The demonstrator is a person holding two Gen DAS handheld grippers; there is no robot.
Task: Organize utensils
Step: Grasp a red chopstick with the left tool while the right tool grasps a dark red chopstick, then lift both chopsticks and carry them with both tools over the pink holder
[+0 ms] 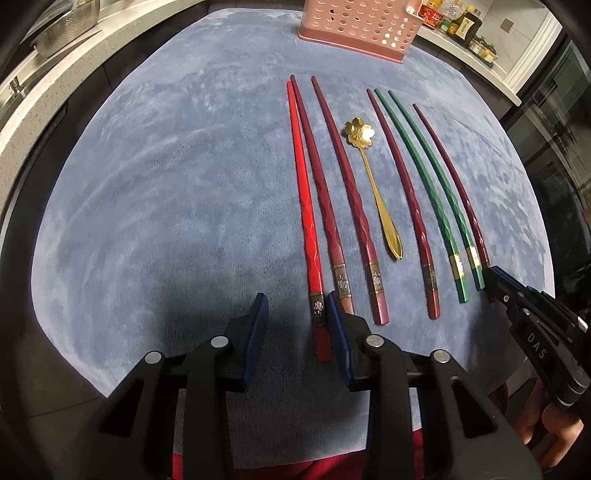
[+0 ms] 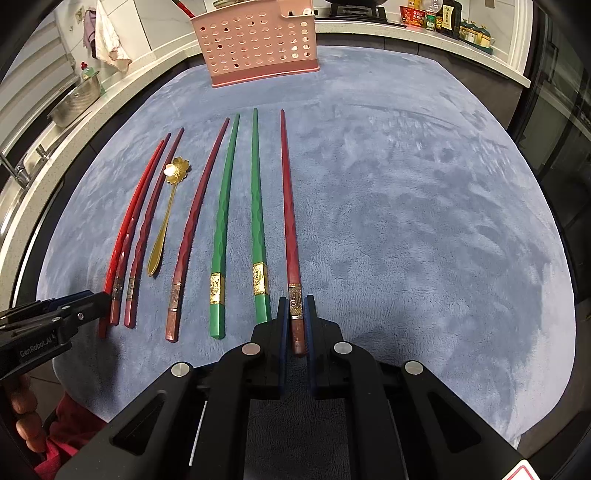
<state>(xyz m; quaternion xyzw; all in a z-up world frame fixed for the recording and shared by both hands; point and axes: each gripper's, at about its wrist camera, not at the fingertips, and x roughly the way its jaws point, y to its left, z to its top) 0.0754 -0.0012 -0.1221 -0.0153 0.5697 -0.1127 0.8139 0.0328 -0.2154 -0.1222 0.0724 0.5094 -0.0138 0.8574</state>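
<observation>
Several chopsticks lie side by side on a blue cloth (image 1: 147,184): a bright red one (image 1: 306,214), several maroon ones (image 1: 347,206), two green ones (image 2: 221,229), with a gold flower spoon (image 1: 373,184) among them. My left gripper (image 1: 297,310) is open, its fingers straddling the near end of the bright red chopstick. My right gripper (image 2: 295,314) is shut on the near end of the rightmost maroon chopstick (image 2: 290,221), which still lies on the cloth. A pink perforated basket (image 2: 258,40) stands at the far edge.
A steel sink and colander (image 2: 74,103) are on the counter to the left. Bottles and jars (image 2: 443,18) stand at the back right. A dark glass cabinet (image 1: 554,129) is on the right. The blue cloth (image 2: 424,221) stretches right of the chopsticks.
</observation>
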